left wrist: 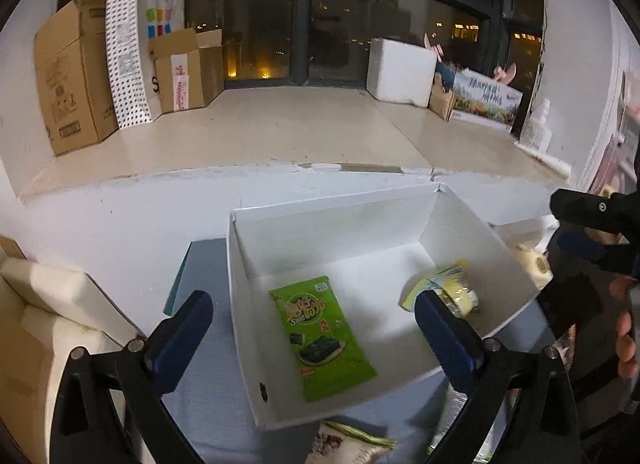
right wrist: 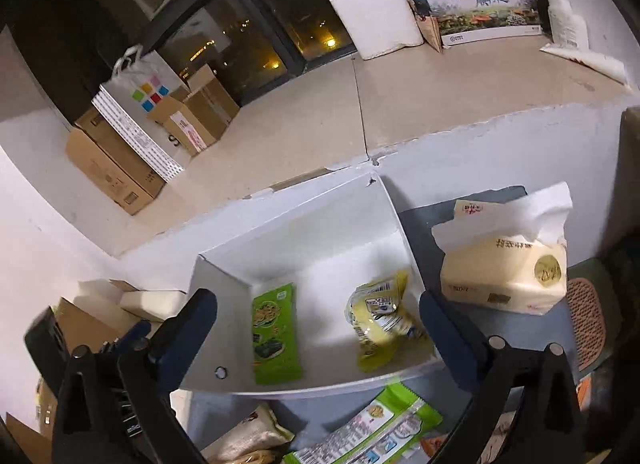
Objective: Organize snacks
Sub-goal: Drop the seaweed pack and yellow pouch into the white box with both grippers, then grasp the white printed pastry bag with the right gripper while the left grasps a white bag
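Snacks (right wrist: 276,334) boxed; tissue pack (right wrist: 504,268) beside.

Black tongs (left wrist: 314,318), blue pads (left wrist: 182,338), silver screws

Both the left gripper (left wrist: 314,318) and right gripper (right wrist: 318,314) hang empty, jaws seemingly wide apart.

White box (right wrist: 224,328) stood open-topped, bare floor between green seaweed packet (right wrist: 275,338) and yellow snack bag (right wrist: 378,322), tissue pack (right wrist: 504,268) crowded its right wall, loose snack packets (right wrist: 372,430) lay along its near edge, windowsill (left wrist: 280,127) behind lay open between cardboard boxes (left wrist: 72,75) and foam box (left wrist: 400,67)
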A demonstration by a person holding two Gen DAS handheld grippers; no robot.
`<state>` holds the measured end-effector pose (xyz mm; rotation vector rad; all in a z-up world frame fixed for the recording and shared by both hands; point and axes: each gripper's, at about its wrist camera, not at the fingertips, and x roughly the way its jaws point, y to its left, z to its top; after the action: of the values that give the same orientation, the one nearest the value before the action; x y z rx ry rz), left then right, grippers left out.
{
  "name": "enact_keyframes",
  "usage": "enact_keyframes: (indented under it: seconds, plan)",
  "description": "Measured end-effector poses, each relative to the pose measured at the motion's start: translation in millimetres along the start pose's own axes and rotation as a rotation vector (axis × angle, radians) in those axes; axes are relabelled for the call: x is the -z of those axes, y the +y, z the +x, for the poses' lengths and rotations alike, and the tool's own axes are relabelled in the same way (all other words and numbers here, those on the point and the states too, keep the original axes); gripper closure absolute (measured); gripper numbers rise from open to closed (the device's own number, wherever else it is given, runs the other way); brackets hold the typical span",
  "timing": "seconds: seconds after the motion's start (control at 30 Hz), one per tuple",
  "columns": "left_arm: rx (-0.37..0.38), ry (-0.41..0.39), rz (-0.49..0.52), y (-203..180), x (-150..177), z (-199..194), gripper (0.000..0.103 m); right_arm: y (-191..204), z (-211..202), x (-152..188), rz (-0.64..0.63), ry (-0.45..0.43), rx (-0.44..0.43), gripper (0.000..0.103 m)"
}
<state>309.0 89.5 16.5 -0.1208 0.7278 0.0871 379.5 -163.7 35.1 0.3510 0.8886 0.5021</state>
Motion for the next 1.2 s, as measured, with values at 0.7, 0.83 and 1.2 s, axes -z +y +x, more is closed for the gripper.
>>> enact_keyframes:
  seconds: [0.7,0.83,1.2]
  plan:
    - [0.101,-0.176,0.060,-1,181,-195,0.000,-38,-133,224,-0.130,-0.115,0.064,0.000]
    - [0.124,-0.178,0.088,-14,207,-208,0.000,-92,-111,240,0.082,0.023,0.075,0.000]
    - [0.132,-0.152,0.138,-26,215,-198,0.000,-146,-53,165,0.357,0.045,0.128,0.000]
